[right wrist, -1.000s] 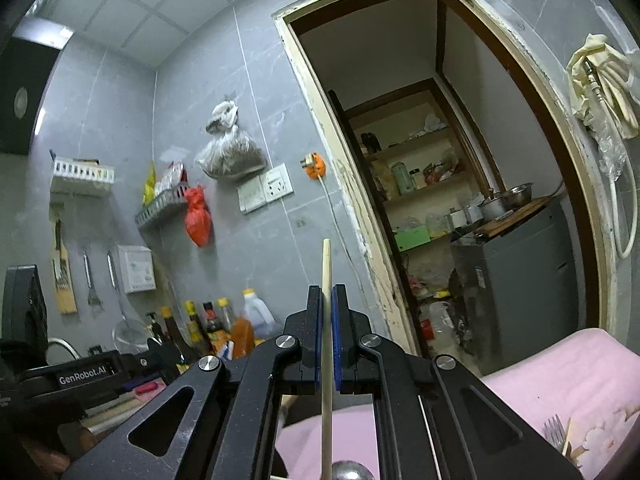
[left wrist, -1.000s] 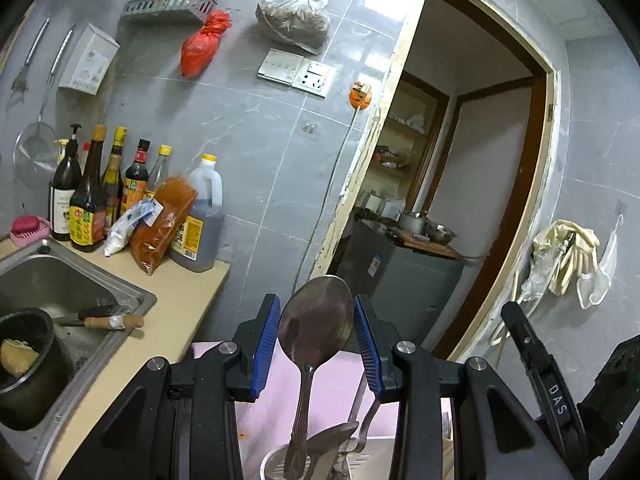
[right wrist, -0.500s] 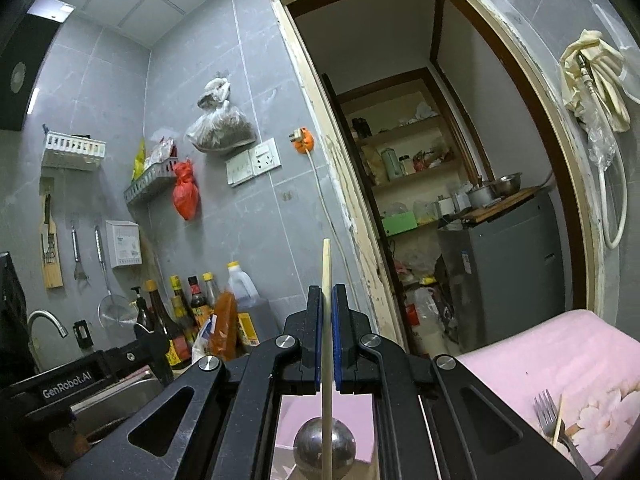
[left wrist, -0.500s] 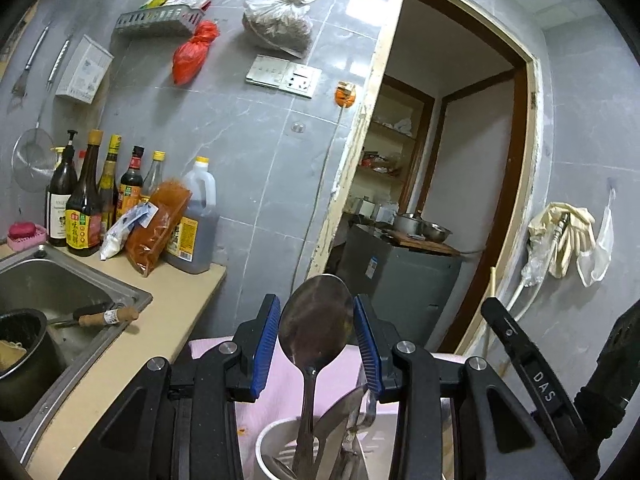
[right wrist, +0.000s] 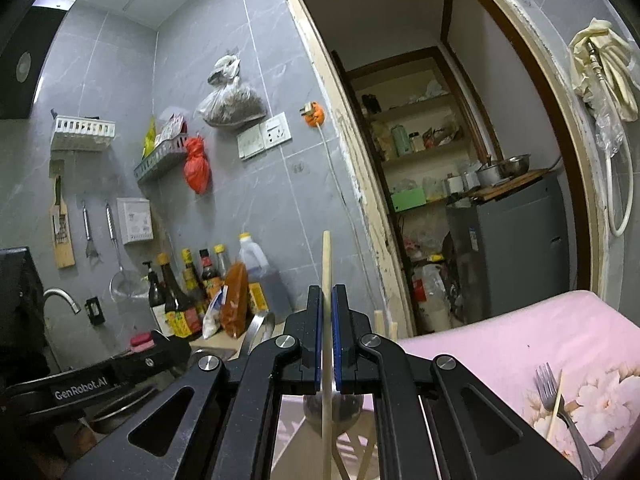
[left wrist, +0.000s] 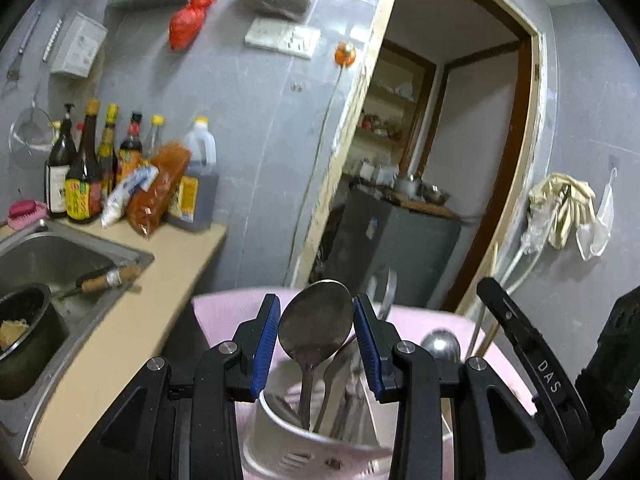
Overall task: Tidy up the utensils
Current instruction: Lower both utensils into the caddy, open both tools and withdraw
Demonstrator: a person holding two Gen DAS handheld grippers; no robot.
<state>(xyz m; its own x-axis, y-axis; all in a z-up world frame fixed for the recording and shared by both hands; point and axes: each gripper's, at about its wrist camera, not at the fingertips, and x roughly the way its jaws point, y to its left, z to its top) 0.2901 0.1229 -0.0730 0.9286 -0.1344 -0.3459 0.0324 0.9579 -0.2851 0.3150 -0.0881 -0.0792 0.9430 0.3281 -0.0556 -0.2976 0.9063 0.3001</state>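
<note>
In the left wrist view my left gripper [left wrist: 316, 305] is shut on the bowl of a metal spoon [left wrist: 316, 330]. The spoon stands upright, and its handle reaches down into a white utensil holder [left wrist: 280, 444] that holds several other utensils. To the right, a round ladle end [left wrist: 440, 346] sits beside the holder. In the right wrist view my right gripper [right wrist: 327, 296] is shut on a thin wooden chopstick [right wrist: 326, 260], held upright over the holder. A fork [right wrist: 558, 404] and another chopstick [right wrist: 555, 416] lie on the pink flowered cloth [right wrist: 520, 340].
A steel sink [left wrist: 80, 248] with a dark pot [left wrist: 24, 336] and a wooden-handled tool lies left. Sauce bottles [left wrist: 120, 172] line the wall on the beige counter [left wrist: 132, 320]. An open doorway with a grey cabinet [left wrist: 396, 252] is behind. Gloves [left wrist: 560, 208] hang at right.
Both grippers have sunk toward the holder. The white holder has come up into the left wrist view, and the spoon's handle now reaches inside it. Both grips are unchanged.
</note>
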